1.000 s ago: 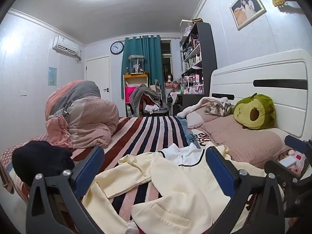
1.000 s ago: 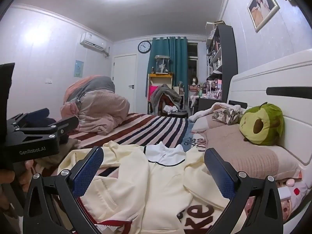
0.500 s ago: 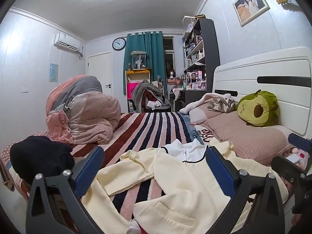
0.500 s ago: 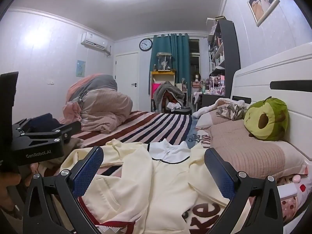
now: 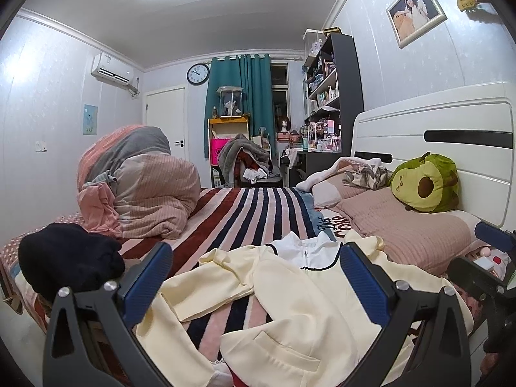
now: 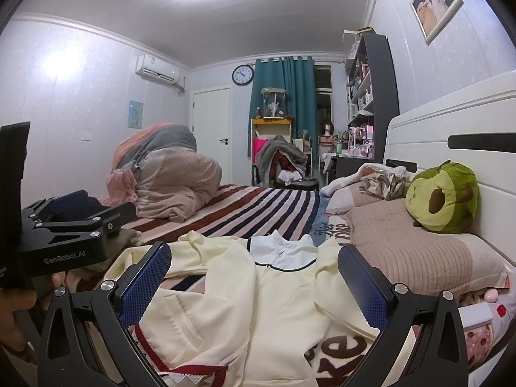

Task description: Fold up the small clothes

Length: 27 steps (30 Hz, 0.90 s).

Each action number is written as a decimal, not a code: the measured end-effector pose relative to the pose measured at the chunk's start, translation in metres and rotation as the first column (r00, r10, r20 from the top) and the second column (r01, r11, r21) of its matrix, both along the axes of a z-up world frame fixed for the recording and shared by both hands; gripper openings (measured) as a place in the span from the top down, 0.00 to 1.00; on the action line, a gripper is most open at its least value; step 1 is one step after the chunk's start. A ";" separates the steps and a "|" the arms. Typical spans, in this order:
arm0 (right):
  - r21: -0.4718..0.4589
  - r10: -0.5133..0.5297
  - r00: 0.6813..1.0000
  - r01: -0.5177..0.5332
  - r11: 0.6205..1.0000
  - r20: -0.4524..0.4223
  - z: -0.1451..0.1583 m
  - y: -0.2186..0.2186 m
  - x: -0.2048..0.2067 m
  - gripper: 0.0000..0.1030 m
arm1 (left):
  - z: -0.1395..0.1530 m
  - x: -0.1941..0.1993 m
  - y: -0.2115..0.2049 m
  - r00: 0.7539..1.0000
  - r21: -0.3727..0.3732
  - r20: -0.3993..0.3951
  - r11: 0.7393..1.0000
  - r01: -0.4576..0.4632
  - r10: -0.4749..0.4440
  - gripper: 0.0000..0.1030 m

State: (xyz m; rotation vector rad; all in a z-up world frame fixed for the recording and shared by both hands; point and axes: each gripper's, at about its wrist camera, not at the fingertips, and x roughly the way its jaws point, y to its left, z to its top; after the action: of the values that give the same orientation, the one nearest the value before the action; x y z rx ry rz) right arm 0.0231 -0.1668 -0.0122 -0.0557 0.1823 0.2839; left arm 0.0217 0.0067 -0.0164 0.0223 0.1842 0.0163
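A cream jacket (image 5: 290, 309) with a white collar (image 5: 306, 246) and dark trim lies spread and rumpled on the striped bed; it also shows in the right wrist view (image 6: 258, 309). My left gripper (image 5: 254, 280) is open and empty, just above the jacket's near part. My right gripper (image 6: 254, 277) is open and empty above the jacket's front. The left gripper's body (image 6: 64, 235) shows at the left of the right wrist view, and part of the right gripper (image 5: 493, 258) at the right edge of the left wrist view.
A dark garment (image 5: 67, 258) lies at the bed's left edge. A bundled pink and grey duvet (image 5: 138, 183) sits behind it. Pink pillows (image 5: 403, 225) and a green avocado plush (image 5: 425, 183) lie against the white headboard (image 5: 451, 129). Striped blanket (image 5: 251, 213) stretches beyond the jacket.
Both views have shifted slightly: the scene sits a little lower and further than a second ago. The jacket has not moved and both grippers stay open.
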 end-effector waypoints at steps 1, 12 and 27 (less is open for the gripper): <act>0.002 0.000 1.000 0.000 1.000 0.004 0.000 0.000 -0.001 0.01 | 0.000 -0.002 0.000 1.000 0.001 0.003 1.000 -0.002 0.002 0.01; 0.006 0.000 1.000 0.000 1.000 0.013 0.005 -0.001 -0.011 0.01 | 0.003 -0.010 0.000 1.000 0.003 0.009 1.000 0.000 0.000 0.01; 0.017 0.001 1.000 -0.002 1.000 0.021 0.010 -0.003 -0.021 0.01 | 0.006 -0.015 0.000 1.000 -0.016 0.002 1.000 0.019 -0.019 0.01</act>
State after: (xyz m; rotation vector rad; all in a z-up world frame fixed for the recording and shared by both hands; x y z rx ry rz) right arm 0.0025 -0.1703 -0.0027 -0.0425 0.1588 0.2860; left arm 0.0063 0.0067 -0.0100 0.0081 0.1821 -0.0041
